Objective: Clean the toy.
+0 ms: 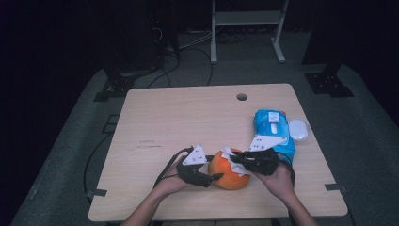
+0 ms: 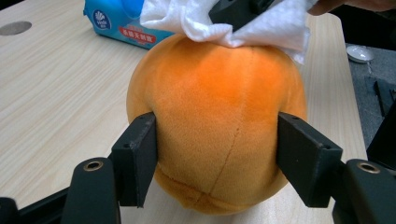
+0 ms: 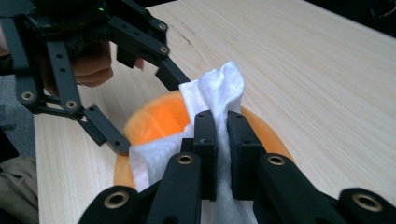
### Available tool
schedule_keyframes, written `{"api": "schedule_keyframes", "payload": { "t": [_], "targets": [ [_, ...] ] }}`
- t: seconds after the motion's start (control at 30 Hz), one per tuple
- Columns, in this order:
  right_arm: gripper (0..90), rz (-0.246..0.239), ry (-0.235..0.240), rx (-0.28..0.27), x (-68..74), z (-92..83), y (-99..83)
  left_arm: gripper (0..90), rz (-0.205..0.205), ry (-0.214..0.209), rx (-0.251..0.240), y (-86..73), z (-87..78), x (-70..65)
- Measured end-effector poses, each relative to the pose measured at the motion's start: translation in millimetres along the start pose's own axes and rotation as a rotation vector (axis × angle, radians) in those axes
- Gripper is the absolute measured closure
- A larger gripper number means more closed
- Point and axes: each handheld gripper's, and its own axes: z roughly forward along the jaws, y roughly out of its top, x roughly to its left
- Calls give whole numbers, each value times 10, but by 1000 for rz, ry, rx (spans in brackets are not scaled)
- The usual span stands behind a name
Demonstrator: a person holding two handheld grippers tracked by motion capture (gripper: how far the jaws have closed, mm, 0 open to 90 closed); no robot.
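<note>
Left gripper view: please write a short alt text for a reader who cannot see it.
The left gripper's two black jaws press on both sides of an orange plush ball on a light wooden table. A white tissue lies on top of the ball, with a blue wipes pack behind.

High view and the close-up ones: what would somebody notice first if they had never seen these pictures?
The round orange plush ball grabs the eye first, sitting near the front edge of the wooden table, with the left tongs squeezing its two sides. Next comes the white tissue, pinched in the right tongs and pressed on top of the ball. Behind them, toward the table's right edge, lies a bright blue pack of wipes.
</note>
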Motion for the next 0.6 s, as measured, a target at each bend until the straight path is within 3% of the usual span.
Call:
{"api": "schedule_keyframes", "payload": {
  "t": [0.13,0.23,0.3,0.47,0.53,0.6],
  "targets": [
    [825,-46,54,-11,181,73,94,335,32,4,12,39,6,-58],
    [826,-89,48,16,257,124,133,332,20,-5,2,8,14,-47],
    [826,-66,59,10,210,125,108,312,6,-15,-9,-16,14,-12],
    [825,-24,70,-7,127,105,65,133,-62,-21,-37,-76,55,67],
    [825,-19,71,-9,109,98,58,150,-71,-40,-44,-90,68,77],
    [825,-17,67,-7,104,92,58,266,-51,-37,-41,-75,60,50]
  ]
}}
